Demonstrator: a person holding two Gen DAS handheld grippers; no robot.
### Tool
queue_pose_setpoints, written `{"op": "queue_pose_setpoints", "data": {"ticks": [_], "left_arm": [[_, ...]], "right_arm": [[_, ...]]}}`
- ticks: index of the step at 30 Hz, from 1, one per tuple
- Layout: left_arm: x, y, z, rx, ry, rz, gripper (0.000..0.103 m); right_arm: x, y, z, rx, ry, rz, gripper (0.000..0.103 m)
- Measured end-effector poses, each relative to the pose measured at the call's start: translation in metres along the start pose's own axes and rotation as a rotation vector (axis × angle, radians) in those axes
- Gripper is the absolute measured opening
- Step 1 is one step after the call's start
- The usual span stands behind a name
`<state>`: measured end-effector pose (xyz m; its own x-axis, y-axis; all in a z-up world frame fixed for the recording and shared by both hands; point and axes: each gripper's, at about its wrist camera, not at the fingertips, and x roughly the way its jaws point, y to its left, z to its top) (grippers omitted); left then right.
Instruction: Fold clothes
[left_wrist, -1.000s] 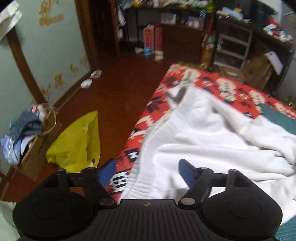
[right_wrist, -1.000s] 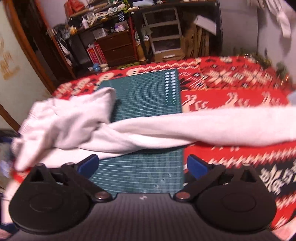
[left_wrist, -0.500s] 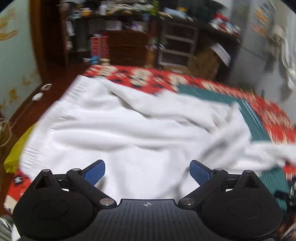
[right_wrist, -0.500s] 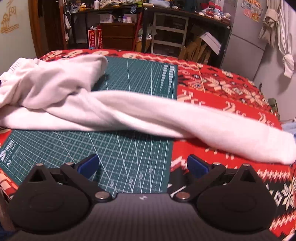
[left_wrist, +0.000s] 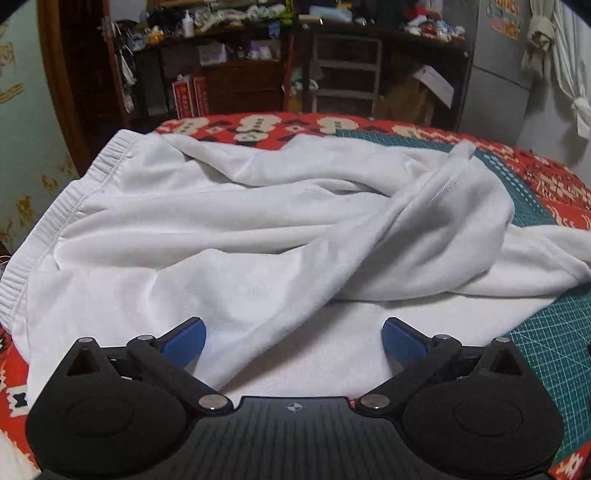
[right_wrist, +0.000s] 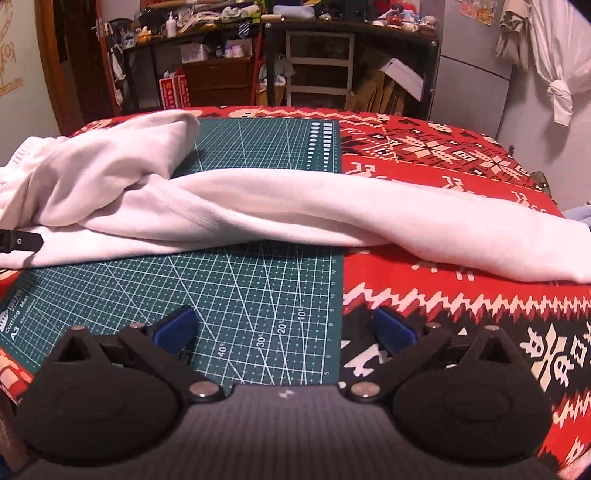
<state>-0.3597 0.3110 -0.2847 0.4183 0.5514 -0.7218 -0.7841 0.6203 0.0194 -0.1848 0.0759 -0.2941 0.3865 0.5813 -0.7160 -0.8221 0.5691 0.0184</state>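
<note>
Lying rumpled across green cutting mat (right_wrist: 258, 295) and red patterned blanket (right_wrist: 461, 155): white sweatpants (left_wrist: 221, 229). Left gripper (left_wrist: 293, 334) spread wide, empty, cloth directly under and ahead of its fingers, waistband (left_wrist: 66, 214) ahead-left. Right gripper (right_wrist: 282, 326) spread wide, empty, trouser leg (right_wrist: 369, 218) ahead, clear of fingers. Long axis crosswise to both tools. Judgement: left gripper nearer; untwisting precedes folding.
</note>
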Motion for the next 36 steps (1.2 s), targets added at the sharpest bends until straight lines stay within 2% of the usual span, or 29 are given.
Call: {"op": "queue_pose_setpoints", "data": {"ticks": [9, 14, 17, 21, 26, 30, 31, 33, 36], "left_arm": [[-0.007, -0.007, -0.012, 0.000, -0.071, 0.020, 0.103], [-0.006, -0.004, -0.009, -0.010, -0.053, 0.009, 0.103], [-0.013, 0.001, -0.006, -0.034, -0.057, 0.013, 0.093], [-0.035, 0.016, -0.002, -0.063, -0.086, 0.001, 0.092], [-0.041, 0.020, -0.005, 0.092, -0.069, 0.046, 0.078], [-0.045, 0.024, -0.007, 0.215, -0.055, 0.082, 0.059], [-0.047, 0.025, -0.007, 0.246, -0.051, 0.091, 0.058], [-0.046, 0.022, -0.009, 0.284, -0.040, 0.064, 0.054], [-0.046, 0.007, -0.011, 0.349, -0.053, 0.020, 0.054]], "right_arm": [[-0.003, 0.000, -0.008, 0.011, -0.050, -0.012, 0.103], [-0.002, -0.001, -0.010, 0.005, -0.061, -0.006, 0.103], [-0.002, -0.002, -0.009, 0.003, -0.057, 0.004, 0.103], [-0.007, -0.006, -0.010, 0.036, -0.066, 0.045, 0.102], [-0.010, -0.010, -0.009, 0.068, -0.067, 0.062, 0.098], [-0.012, -0.010, -0.006, 0.074, -0.072, 0.079, 0.092], [-0.013, -0.011, -0.006, 0.076, -0.072, 0.093, 0.091], [-0.014, -0.011, -0.005, 0.080, -0.072, 0.120, 0.090], [-0.016, -0.012, -0.003, 0.087, -0.067, 0.146, 0.089]]}}
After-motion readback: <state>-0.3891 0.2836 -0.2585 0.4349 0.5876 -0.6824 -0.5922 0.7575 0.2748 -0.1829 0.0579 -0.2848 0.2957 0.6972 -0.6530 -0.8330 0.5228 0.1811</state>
